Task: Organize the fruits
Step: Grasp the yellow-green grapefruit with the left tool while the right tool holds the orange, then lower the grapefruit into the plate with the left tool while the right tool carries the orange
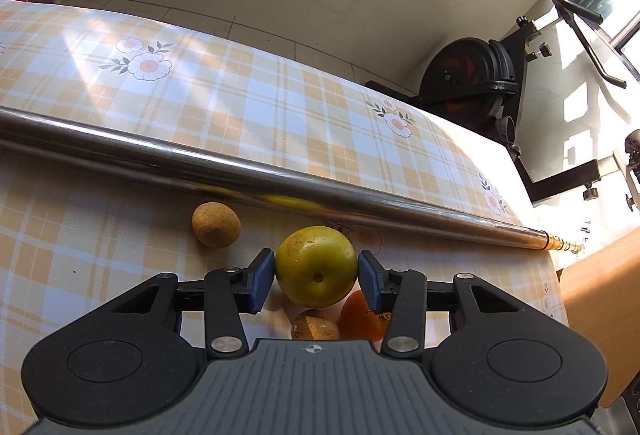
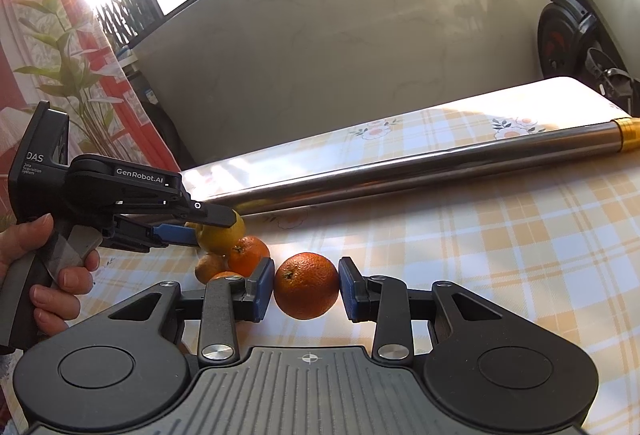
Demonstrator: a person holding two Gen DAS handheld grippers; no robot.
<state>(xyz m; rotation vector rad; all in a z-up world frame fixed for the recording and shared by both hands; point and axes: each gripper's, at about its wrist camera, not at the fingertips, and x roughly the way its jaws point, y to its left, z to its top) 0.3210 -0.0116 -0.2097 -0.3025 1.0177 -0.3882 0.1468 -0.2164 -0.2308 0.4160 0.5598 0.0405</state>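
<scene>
In the left wrist view my left gripper (image 1: 316, 275) is shut on a yellow-green citrus fruit (image 1: 316, 267), both blue pads touching its sides, held above the table. Below it lie a brown fruit (image 1: 314, 327) and an orange (image 1: 360, 319). Another brown fruit (image 1: 216, 224) lies to the left by the steel tube. In the right wrist view my right gripper (image 2: 307, 287) is shut on an orange (image 2: 306, 285). The left gripper (image 2: 208, 225) shows there holding the yellow-green fruit (image 2: 220, 239) over an orange (image 2: 248, 255) and smaller fruits (image 2: 208, 267).
A long steel tube (image 1: 240, 171) lies across the plaid tablecloth (image 1: 200, 95) behind the fruits; its gold end (image 2: 628, 133) shows at the right. An exercise bike (image 1: 472, 79) stands beyond the table's far edge. A potted plant (image 2: 76, 67) stands at the left.
</scene>
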